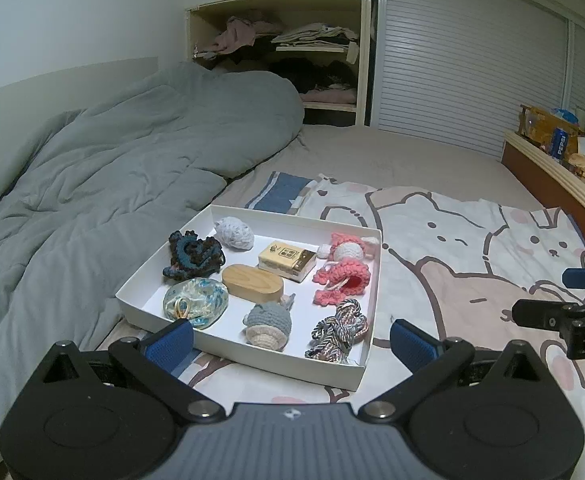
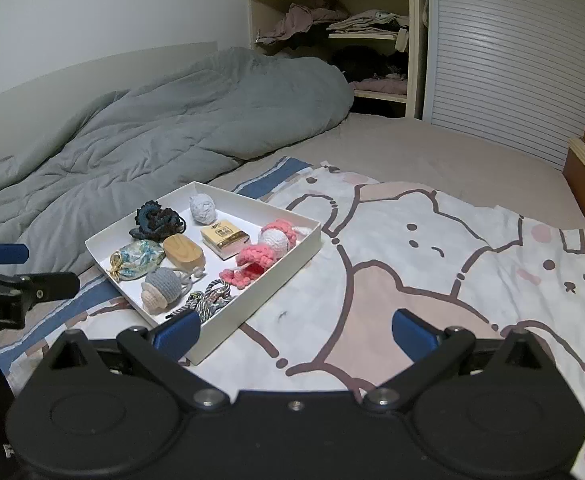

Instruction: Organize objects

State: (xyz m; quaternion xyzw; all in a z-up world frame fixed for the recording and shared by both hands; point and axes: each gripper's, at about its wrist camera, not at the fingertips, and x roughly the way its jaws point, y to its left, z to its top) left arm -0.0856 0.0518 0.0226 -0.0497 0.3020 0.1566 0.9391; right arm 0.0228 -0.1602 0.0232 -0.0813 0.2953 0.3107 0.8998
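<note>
Left gripper (image 1: 290,338): jaws spread wide, nothing between them, held low at the near edge of the white tray (image 1: 248,354). Right gripper (image 2: 296,330): likewise spread and empty, positioned just right of the tray's near corner.

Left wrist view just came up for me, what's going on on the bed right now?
Nothing is being handled yet. Both tongs, left and right, are open and empty, held just short of the white tray on the cartoon blanket. The tray holds small items side by side: a wooden oval box, a yellow carton, pink crochet pieces, a grey crochet toy and a braided cord.
</note>
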